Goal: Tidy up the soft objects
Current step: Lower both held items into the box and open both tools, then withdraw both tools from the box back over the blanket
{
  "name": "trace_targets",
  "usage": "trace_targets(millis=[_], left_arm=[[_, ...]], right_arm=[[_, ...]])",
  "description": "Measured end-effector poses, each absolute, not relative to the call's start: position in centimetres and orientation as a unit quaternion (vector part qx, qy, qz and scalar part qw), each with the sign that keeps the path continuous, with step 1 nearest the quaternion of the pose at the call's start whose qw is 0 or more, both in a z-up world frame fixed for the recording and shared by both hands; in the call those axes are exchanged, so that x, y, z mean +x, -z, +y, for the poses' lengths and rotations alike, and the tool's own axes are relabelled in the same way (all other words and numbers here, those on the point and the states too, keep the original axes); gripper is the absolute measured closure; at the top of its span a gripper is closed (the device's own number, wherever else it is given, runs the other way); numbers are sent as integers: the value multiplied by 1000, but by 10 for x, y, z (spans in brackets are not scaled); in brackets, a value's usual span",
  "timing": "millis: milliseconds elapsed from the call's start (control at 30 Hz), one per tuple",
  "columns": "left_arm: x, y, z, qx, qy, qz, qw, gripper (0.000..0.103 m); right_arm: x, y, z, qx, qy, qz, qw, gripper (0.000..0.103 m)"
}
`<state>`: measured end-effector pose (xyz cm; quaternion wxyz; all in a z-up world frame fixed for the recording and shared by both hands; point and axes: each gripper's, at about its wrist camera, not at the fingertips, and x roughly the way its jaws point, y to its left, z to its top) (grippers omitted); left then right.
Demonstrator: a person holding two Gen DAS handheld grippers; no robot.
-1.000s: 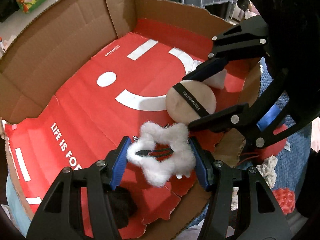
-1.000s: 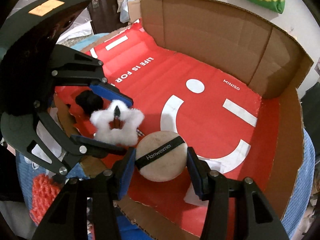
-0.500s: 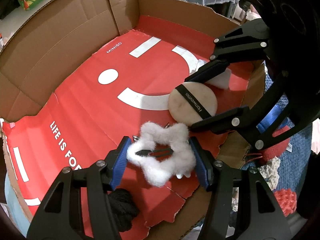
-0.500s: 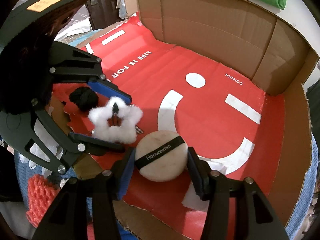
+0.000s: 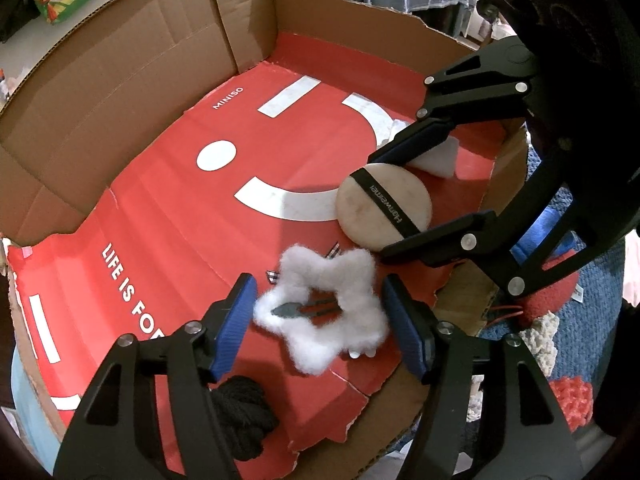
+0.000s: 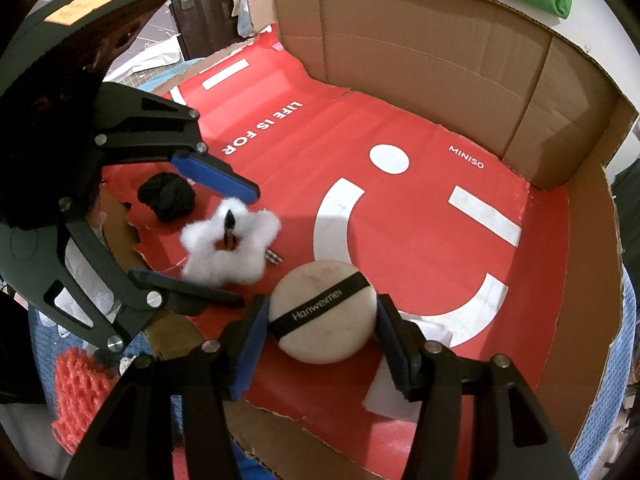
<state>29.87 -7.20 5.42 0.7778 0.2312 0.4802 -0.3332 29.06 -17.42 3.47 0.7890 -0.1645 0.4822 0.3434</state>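
A white fluffy star hair clip (image 5: 328,268) lies on the red floor of a cardboard box (image 5: 120,80). My left gripper (image 5: 316,292) straddles the clip; its jaws are opening and a thin gap shows at each blue pad. A round beige powder puff (image 6: 324,320) with a black band rests flat just right of the clip. My right gripper (image 6: 322,304) stands around the puff, jaws opening too, pads barely off its rim. The right wrist view shows the left gripper (image 6: 240,248) over the star clip (image 6: 224,268).
A black yarn ball (image 6: 168,196) sits by the torn front-left edge of the box. A white sponge piece (image 5: 440,160) lies behind the puff. Outside the box, a red knobbly item (image 6: 76,392) rests on blue cloth. Tall cardboard walls close the far side.
Both pairs of jaws have spread a little, so the pads no longer press the star clip or the puff. Neither object has shifted on the box floor.
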Motion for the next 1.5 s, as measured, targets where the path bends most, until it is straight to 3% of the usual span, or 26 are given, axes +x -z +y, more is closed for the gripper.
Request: trace_targets(millis=[200, 533, 667, 833, 967, 1100, 1333, 1500], left_arm=[[300, -55, -70, 233, 332, 476, 780, 40], [283, -84, -54, 210, 317, 449, 809, 39], [267, -109, -39, 178, 304, 422, 835, 32], [233, -143, -20, 130, 283, 380, 871, 30], [201, -167, -11, 103, 258, 340, 898, 24], [164, -186, 0, 77, 226, 293, 926, 17], [95, -196, 8, 65, 156, 217, 961, 4], [60, -188, 8, 36, 119, 187, 974, 2]], right_arm=[[290, -34, -173, -166, -345, 483, 788, 39], [282, -54, -179, -162, -336, 465, 803, 38], [274, -76, -188, -148, -323, 448, 820, 30], [255, -111, -202, -120, -305, 419, 847, 21], [234, -136, -211, -102, -289, 397, 865, 19], [204, -159, -216, -81, -265, 370, 887, 7], [142, -180, -229, -61, -216, 311, 923, 0], [90, -184, -234, -70, -161, 257, 950, 0]])
